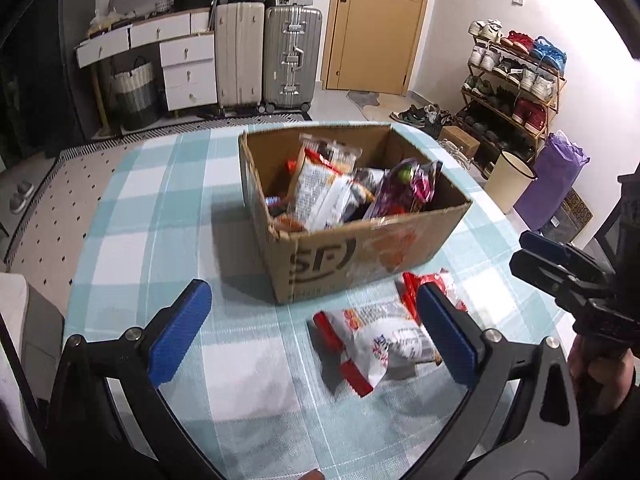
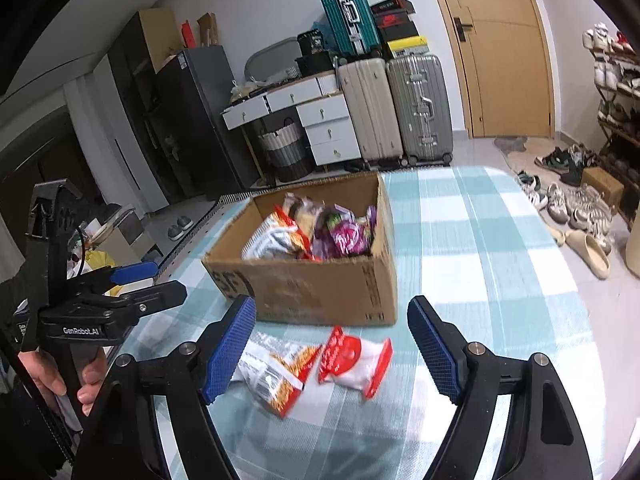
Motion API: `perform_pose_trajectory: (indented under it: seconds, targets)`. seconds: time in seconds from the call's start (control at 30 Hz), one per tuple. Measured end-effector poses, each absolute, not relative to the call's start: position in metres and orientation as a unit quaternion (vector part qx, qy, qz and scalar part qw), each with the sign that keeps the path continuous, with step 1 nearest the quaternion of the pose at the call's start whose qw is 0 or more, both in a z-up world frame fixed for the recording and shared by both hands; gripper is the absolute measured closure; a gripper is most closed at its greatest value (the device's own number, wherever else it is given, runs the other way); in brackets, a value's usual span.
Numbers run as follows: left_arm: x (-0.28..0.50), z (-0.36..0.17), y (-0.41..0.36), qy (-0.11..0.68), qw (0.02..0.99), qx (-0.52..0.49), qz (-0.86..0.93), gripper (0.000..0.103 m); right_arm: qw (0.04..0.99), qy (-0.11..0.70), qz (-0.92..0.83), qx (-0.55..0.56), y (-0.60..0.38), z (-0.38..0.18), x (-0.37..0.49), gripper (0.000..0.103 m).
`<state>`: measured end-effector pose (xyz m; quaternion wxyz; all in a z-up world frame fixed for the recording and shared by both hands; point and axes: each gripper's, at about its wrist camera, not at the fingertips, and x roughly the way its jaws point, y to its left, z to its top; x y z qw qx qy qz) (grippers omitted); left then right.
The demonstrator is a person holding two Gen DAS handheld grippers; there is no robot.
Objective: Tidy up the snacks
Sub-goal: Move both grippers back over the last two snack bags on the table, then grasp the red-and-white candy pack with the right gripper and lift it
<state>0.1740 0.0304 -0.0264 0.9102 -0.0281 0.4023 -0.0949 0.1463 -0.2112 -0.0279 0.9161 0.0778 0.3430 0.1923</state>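
Note:
An open cardboard box (image 1: 360, 256) (image 2: 312, 284) stands on the checked tablecloth (image 1: 168, 208) and holds several snack bags. In front of it lie two loose packets. One is white with orange-red edges (image 1: 380, 340) (image 2: 276, 368); the other is red and white (image 1: 420, 284) (image 2: 352, 360). My left gripper (image 1: 316, 336) (image 2: 160, 282) hangs open wide, low over the table, with the white packet by its right finger (image 1: 448, 336), untouched. My right gripper (image 2: 332, 350) (image 1: 528, 252) is open too, and both packets show between its fingers without touching the pads.
Suitcases (image 1: 292, 60) and white drawers (image 1: 188, 72) line the far wall beside a wooden door (image 1: 372, 24). A shoe rack (image 1: 516, 80), a cream bin (image 1: 508, 180) and a purple bag (image 1: 552, 176) stand right of the table. A hand (image 2: 52, 376) holds the left gripper's handle.

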Motion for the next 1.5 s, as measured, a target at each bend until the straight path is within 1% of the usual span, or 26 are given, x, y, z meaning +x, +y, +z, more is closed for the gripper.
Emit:
perform_pose_trajectory:
  seconds: [0.23,0.53,0.93,1.13,1.17,1.2,1.23,1.27,1.3,1.5]
  targets:
    - [0.175,-0.053,0.03,0.417,0.903,-0.037,-0.096,0.001,0.905,0.37,0.187,0.091,-0.211,-0.062,0.154,0.023]
    - [0.178,-0.073,0.029,0.427,0.899,-0.031,-0.092,0.001,0.89,0.405,0.183,0.099,-0.206,-0.102,0.169,0.023]
    - [0.181,-0.082,0.024,0.431,0.898,-0.019,-0.088,0.001,0.88,0.435,0.173,0.08,-0.192,-0.127,0.189,0.023]
    - [0.184,-0.084,0.022,0.432,0.897,-0.017,-0.089,0.001,0.882,0.439,0.161,0.057,-0.184,-0.127,0.191,0.025]
    - [0.183,-0.085,0.023,0.432,0.897,-0.016,-0.089,0.001,0.883,0.44,0.157,0.047,-0.18,-0.127,0.191,0.027]
    - [0.185,-0.086,0.023,0.433,0.897,-0.016,-0.089,0.001,0.884,0.442,0.148,0.033,-0.176,-0.127,0.191,0.031]
    - [0.184,-0.087,0.023,0.433,0.897,-0.017,-0.09,0.001,0.884,0.443,0.146,0.025,-0.175,-0.127,0.192,0.036]
    - [0.185,-0.088,0.024,0.434,0.896,-0.017,-0.09,0.001,0.884,0.442,0.15,0.021,-0.173,-0.128,0.191,0.044]
    - [0.185,-0.088,0.025,0.435,0.896,-0.017,-0.089,0.001,0.884,0.442,0.153,0.018,-0.172,-0.128,0.191,0.047]
    - [0.185,-0.092,0.031,0.437,0.895,-0.021,-0.085,0.001,0.883,0.439,0.159,0.042,-0.181,-0.128,0.189,0.055]
